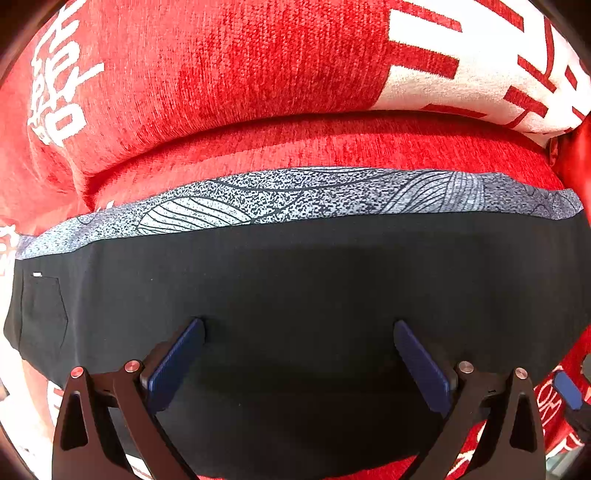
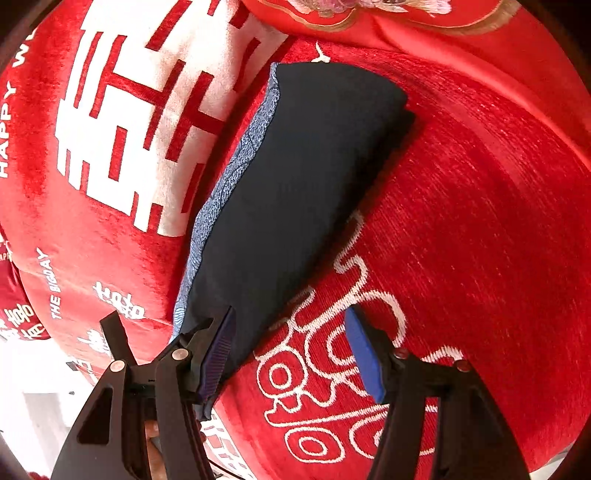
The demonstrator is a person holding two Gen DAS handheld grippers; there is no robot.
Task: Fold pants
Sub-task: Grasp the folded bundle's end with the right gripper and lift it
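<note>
The dark navy pants (image 1: pixel 295 280) lie folded in a long band on a red sofa seat, with a blue-grey patterned inner layer (image 1: pixel 280 199) showing along the far edge. My left gripper (image 1: pixel 299 332) is open just above the middle of the pants, holding nothing. In the right wrist view the folded pants (image 2: pixel 295 177) run from the near left to the far middle. My right gripper (image 2: pixel 291 332) is open, beside the near end of the pants; its left finger (image 2: pixel 218 354) overlaps the pants' edge, its right finger (image 2: pixel 364 354) is over the red cover.
A red cushion with white characters (image 1: pixel 207 74) stands behind the pants as the sofa back (image 2: pixel 122 140). The red seat cover with white swirl print (image 2: pixel 461 221) stretches to the right. A red embroidered cushion (image 2: pixel 369 18) lies at the far end.
</note>
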